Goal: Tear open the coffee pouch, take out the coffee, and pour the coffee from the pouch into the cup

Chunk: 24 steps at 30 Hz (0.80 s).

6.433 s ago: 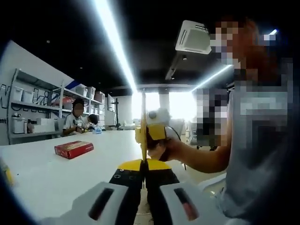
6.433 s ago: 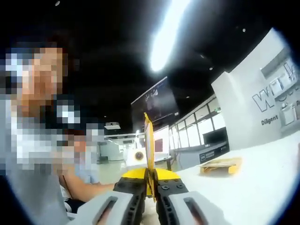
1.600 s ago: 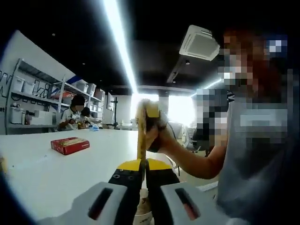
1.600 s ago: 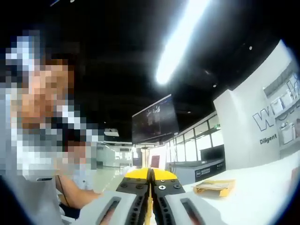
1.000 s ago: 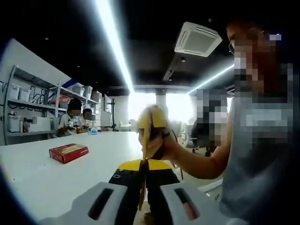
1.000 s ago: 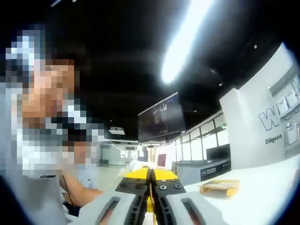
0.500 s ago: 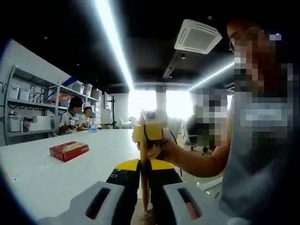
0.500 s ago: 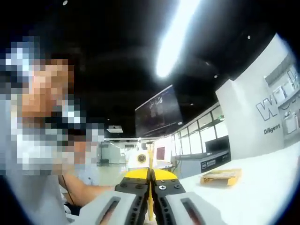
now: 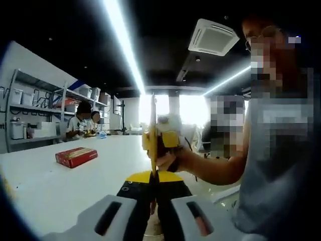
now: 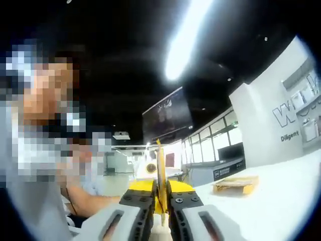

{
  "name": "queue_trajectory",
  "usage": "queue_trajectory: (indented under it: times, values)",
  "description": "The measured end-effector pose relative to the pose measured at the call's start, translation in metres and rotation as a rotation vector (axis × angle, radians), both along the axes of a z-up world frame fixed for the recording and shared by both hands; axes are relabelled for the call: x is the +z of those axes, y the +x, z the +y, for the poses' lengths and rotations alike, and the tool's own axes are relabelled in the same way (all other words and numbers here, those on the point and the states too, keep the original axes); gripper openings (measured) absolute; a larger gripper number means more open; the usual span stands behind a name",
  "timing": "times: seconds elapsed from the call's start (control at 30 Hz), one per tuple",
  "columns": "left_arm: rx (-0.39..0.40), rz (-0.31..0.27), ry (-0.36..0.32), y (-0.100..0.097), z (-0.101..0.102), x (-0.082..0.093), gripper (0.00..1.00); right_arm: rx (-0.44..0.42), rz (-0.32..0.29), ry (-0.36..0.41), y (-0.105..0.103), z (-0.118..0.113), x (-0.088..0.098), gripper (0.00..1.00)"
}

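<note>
- Coffee pouch (image 9: 152, 131) stands edge-on straight ahead of the left gripper (image 9: 153, 176), a thin yellow strip rising from between its jaws, and the same yellow edge (image 10: 161, 175) rises between the jaws of the right gripper (image 10: 161, 195).
- Left gripper: jaws pressed together on the pouch's lower edge. Right gripper: jaws pinching the pouch too, the strip running up out of them.
- Across from the left gripper, the right gripper (image 9: 165, 140) comes in yellow-tipped just beyond the pouch, with the person's hand (image 9: 173, 159) wrapped under it.
- What's new: half a second back the pouch hung lower through the left jaws and barely poked above the right ones; now it stands tall in both views. A second and more ago the strip looked bent over near the far gripper.
- My read: both grippers are re-seating on the pouch for another pull. No open tear can be made out, so the opening step looks unfinished, and pouring is a way off.
- Off to the left gripper's left, a red box (image 9: 76, 156) lies on the white table (image 9: 55, 186); its print is too small to read.
- To the right gripper's right, a flat yellow packet (image 10: 235, 185) lies on the table, and the wall lettering (image 10: 289, 114) reads "W…" with "Diligent" under it, both cut off.
</note>
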<state>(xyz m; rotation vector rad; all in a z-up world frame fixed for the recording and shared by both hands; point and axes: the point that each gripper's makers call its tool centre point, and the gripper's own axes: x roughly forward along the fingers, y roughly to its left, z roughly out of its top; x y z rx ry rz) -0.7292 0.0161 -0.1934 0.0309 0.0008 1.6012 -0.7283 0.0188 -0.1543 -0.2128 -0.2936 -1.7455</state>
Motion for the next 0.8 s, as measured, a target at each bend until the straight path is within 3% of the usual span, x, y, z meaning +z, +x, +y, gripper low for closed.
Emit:
queue_trajectory:
  times: [0.13, 0.2, 0.23, 0.3, 0.47, 0.63, 0.8]
  values:
    - [-0.006, -0.016, -0.006, 0.001, 0.002, -0.005, 0.07, -0.020, -0.015, -0.008, -0.003, 0.004, -0.004, 0.02]
    - [-0.019, -0.038, 0.004, 0.001, 0.004, -0.008, 0.14, -0.019, -0.017, -0.017, -0.003, 0.006, -0.003, 0.02]
    - [-0.013, -0.044, -0.024, 0.000, 0.004, -0.015, 0.15, -0.018, -0.015, -0.036, -0.003, 0.009, 0.001, 0.02]
    - [0.000, -0.028, -0.035, -0.002, 0.005, -0.022, 0.12, -0.012, -0.007, -0.045, 0.000, 0.011, 0.006, 0.02]
    - [-0.001, -0.027, -0.017, -0.002, 0.006, -0.018, 0.06, 0.010, 0.005, -0.044, 0.004, 0.012, 0.008, 0.04]
    - [-0.003, -0.016, -0.025, -0.001, 0.007, -0.018, 0.04, -0.021, 0.027, -0.009, 0.001, 0.012, 0.004, 0.13]
    - [-0.014, 0.003, -0.061, 0.001, 0.006, -0.023, 0.04, -0.026, 0.025, -0.020, -0.005, 0.013, 0.007, 0.14]
